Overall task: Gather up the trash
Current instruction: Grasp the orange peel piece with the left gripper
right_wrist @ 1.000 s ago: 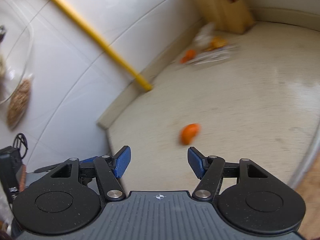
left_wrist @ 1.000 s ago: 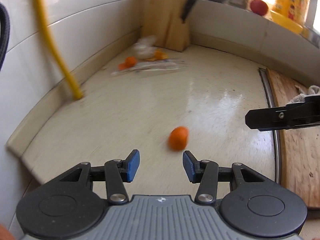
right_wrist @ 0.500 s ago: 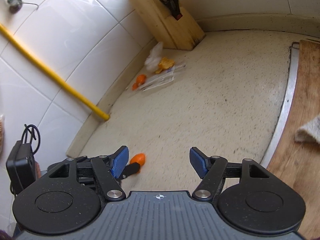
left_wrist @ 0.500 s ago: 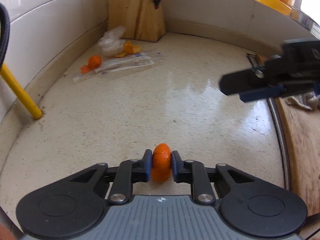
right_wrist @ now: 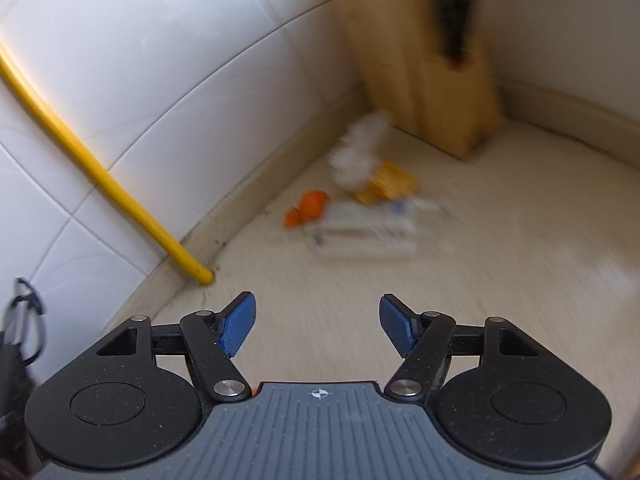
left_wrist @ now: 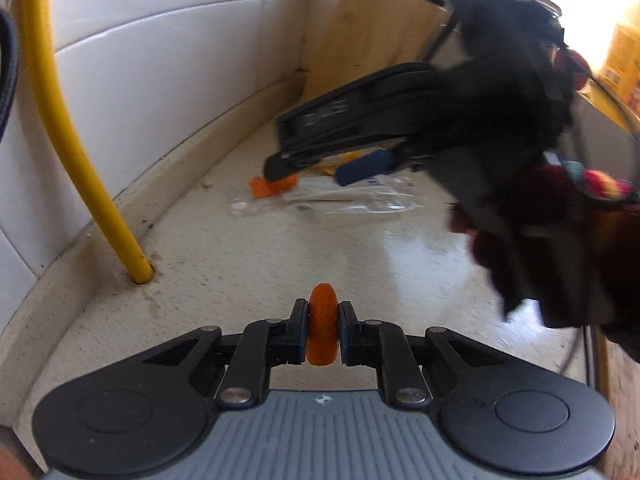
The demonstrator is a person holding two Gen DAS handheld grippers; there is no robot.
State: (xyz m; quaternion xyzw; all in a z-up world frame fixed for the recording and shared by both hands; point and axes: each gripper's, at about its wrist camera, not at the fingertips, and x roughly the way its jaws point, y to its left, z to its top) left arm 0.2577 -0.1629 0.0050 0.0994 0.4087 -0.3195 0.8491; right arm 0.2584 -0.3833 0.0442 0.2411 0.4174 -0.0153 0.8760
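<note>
**Q:** Speckled cream counter (left_wrist: 248, 264), white tiled wall (left_wrist: 160, 64) behind it. How do the two tools sit over it?

**A:** Both tilt down toward the counter. The left gripper (left_wrist: 323, 330) is low in the left wrist view, its blue pads clamped on a piece of orange peel (left_wrist: 321, 330) that stands on edge between them. Its jaws have just been closing onto that peel. The right gripper (right_wrist: 318, 326) has its jaws spread wide with only bare counter between the pads.

**Q:** Where is the rest of the trash?

**A:** Near the corner by the wooden knife block (right_wrist: 432, 80): small orange peel scraps (right_wrist: 306, 208), a clear plastic wrapper (right_wrist: 368, 232), a crumpled white bit (right_wrist: 360, 148) and a yellow-orange piece (right_wrist: 390, 186) just beside it. A yellow pipe (left_wrist: 80, 168) meets the counter well apart from that pile, by the wall.

**Q:** Any writing to read?

**A:** The wrapper carries small blue print, and a yellow container (left_wrist: 622, 56) at the far right has a label; both are too blurred to read.

**Q:** What does one view give that the other lacks?

**A:** The left wrist view shows the right gripper from the side, above the wrapper, and the person's hand in a dark knit sleeve (left_wrist: 576, 216) holding it. The right wrist view shows the whole pile unobstructed, though motion-blurred, and barely a sliver of orange at its body's lower edge.
</note>
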